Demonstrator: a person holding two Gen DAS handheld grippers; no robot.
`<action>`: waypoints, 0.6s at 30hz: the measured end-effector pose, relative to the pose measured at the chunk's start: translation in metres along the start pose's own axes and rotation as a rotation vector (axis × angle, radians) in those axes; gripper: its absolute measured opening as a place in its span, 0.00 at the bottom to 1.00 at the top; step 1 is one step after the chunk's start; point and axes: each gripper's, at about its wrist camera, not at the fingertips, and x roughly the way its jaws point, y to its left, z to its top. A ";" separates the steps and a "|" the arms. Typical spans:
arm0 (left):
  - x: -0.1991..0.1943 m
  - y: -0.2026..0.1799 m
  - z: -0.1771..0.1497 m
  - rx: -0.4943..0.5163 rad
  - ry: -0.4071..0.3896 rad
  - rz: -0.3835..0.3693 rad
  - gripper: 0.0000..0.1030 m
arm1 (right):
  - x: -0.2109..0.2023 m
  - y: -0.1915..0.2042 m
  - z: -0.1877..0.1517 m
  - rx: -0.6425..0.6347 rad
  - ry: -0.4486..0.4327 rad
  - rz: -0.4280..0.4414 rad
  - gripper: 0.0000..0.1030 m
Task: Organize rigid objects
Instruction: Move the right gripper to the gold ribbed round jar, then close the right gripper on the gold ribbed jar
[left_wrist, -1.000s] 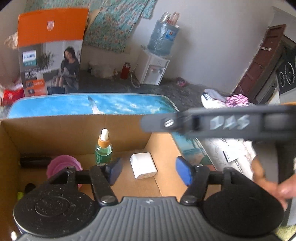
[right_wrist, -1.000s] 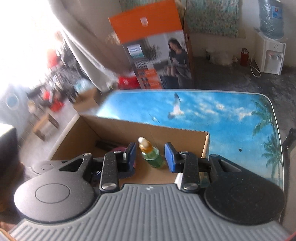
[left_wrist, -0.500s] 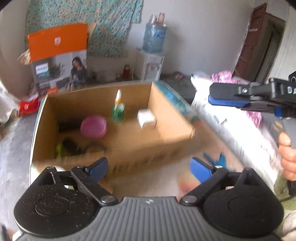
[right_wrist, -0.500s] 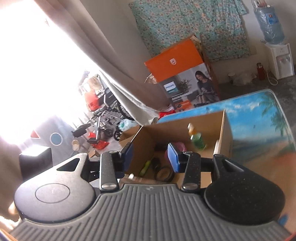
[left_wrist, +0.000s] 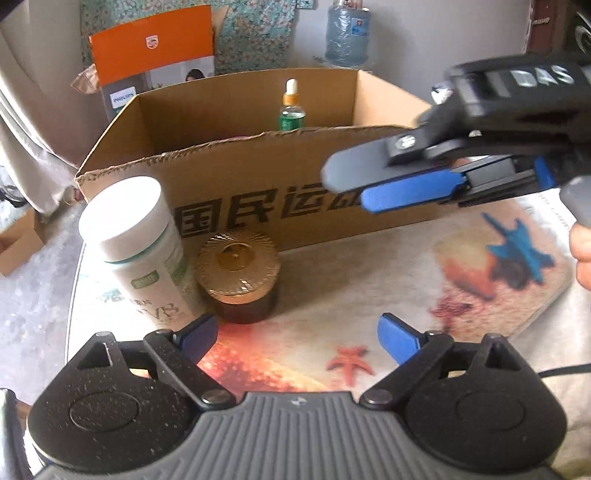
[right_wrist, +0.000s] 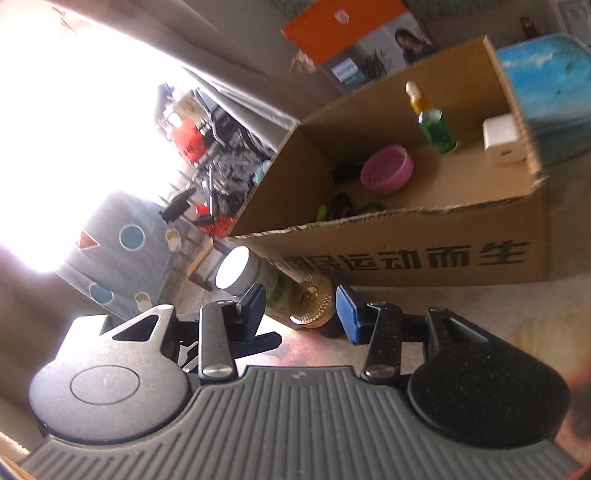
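A white-capped bottle (left_wrist: 136, 240) and a gold-lidded dark jar (left_wrist: 238, 273) stand on the table against the near wall of the cardboard box (left_wrist: 258, 192). My left gripper (left_wrist: 299, 338) hangs open just before them, its jaws closing slightly with nothing between them. My right gripper (left_wrist: 369, 184) reaches in from the right, above and clear of the jar. In the right wrist view, the jar (right_wrist: 314, 295) and bottle (right_wrist: 240, 275) lie just beyond the parted right gripper (right_wrist: 301, 306). Inside the box (right_wrist: 406, 254) are a dropper bottle (right_wrist: 436, 129), a pink bowl (right_wrist: 386, 170) and a white block (right_wrist: 502, 140).
Dark small items lie in the box's left end (right_wrist: 343, 206). An orange printed carton (left_wrist: 151, 48) stands behind the box, and a water dispenser bottle (left_wrist: 347, 37) is at the far wall. A hand (left_wrist: 581, 254) holds the right gripper. The table's printed mat (left_wrist: 369, 280) stretches to the right.
Both grippers pulled back from over the box and sank to its near side. The left jaws spread wide, the right ones parted somewhat. The bottle and jar came into view.
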 end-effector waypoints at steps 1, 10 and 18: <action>0.003 0.001 0.000 0.004 -0.004 0.008 0.91 | 0.010 -0.001 0.001 0.007 0.018 -0.009 0.41; 0.021 0.014 -0.002 0.017 -0.025 -0.006 0.91 | 0.083 0.002 0.012 -0.013 0.141 -0.054 0.42; 0.026 0.014 -0.002 0.012 -0.037 -0.043 0.91 | 0.111 0.006 0.020 -0.062 0.182 -0.086 0.42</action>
